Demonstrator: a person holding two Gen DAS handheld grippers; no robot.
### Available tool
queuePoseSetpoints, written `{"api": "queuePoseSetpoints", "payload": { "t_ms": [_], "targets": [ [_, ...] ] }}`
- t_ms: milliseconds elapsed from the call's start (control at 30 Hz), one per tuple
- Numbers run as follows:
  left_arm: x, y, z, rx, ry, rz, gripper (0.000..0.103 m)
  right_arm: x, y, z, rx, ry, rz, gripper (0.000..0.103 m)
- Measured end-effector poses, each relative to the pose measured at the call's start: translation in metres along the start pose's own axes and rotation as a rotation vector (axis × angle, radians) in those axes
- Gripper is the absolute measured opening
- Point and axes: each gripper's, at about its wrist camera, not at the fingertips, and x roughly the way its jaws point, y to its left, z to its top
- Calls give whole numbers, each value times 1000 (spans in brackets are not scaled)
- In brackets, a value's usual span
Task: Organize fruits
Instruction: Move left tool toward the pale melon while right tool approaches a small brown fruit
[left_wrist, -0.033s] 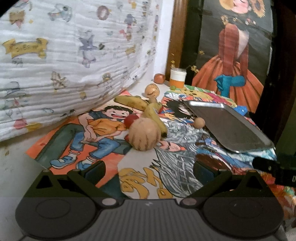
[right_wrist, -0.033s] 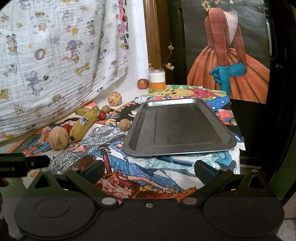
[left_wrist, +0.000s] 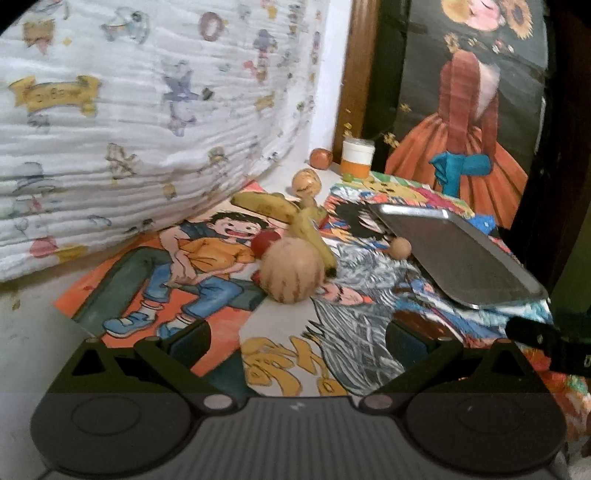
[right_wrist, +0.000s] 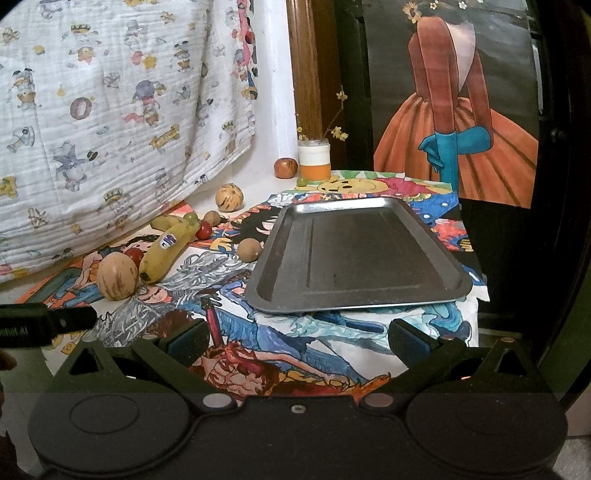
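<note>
**Colours and patterns on the table**

Tan striped melon sits at nine o'clock of the plain grey metal tray. Yellow banana carries a blue-white sticker. Red tomato. Jar banded white over orange. Cloth shows multicoloured cartoons.

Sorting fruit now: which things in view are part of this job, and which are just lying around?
Job items:
- metal tray, nothing on it
- two bananas
- large striped melon
- smaller striped melon
- red tomatoes
- small brown round fruit
- apple at the back

Just lying about:
- orange-and-white jar
- cartoon cloth under everything
- printed blanket
- painted panel
</note>
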Motion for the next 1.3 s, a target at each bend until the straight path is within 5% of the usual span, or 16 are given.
{"api": "queuePoseSetpoints", "payload": {
  "t_ms": [333,500,900,1133,1300],
  "targets": [
    [8,24,27,-34,-6,22,103,0,-5,21,-38,31,6,103],
    [17,25,40,-28,14,12,103,5,-4,48,-74,80,75,103],
    [46,4,69,62,120,-11,103,40,18,138,-464,118,431,103],
    [64,0,67,98,183,17,103,95,34,127,-762,203,539,103],
    [79,1,64,116,222,25,103,126,39,107,-823,242,571,102]
  ]
}}
